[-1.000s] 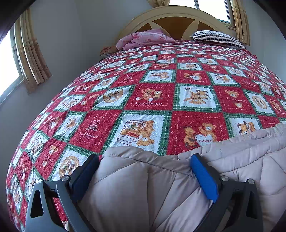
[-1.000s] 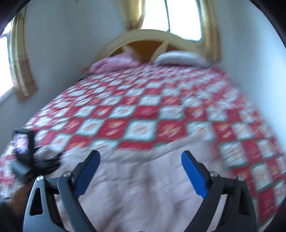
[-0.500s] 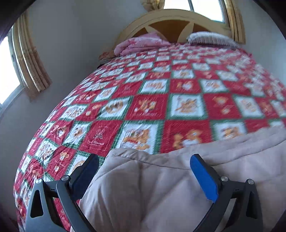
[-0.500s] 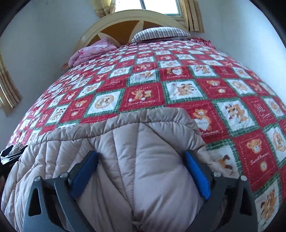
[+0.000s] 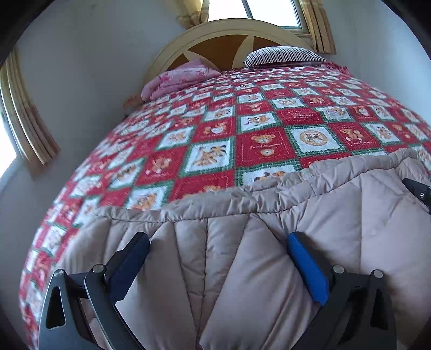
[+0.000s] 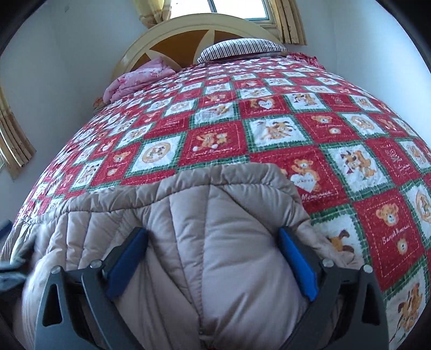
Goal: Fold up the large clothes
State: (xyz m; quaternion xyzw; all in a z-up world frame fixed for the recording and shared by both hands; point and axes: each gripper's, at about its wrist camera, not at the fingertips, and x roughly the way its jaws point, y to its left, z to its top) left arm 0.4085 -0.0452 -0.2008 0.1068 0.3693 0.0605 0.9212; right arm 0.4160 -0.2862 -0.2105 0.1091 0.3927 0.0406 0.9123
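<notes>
Left wrist view: the left tool has its blue pads spread wide apart over a beige quilted coat, which bulges up between them; whether the pads press into the padding is hard to judge from here. The coat lies across the near end of a bed covered by a red, white and green bear-print quilt. Beyond, at the far end, sit a folded pink blanket on the left and a striped pillow on the right, against an arched cream headboard. Grey walls enclose the bed, with a curtained window above the headboard and another curtain at far left.

The right tool is likewise held wide apart over the coat. This view alone shows the coat's right end, a rounded corner resting on the quilt. Only the left view shows the coat's long stitched edge running rightward, with a dark part of the other tool at its far right.
</notes>
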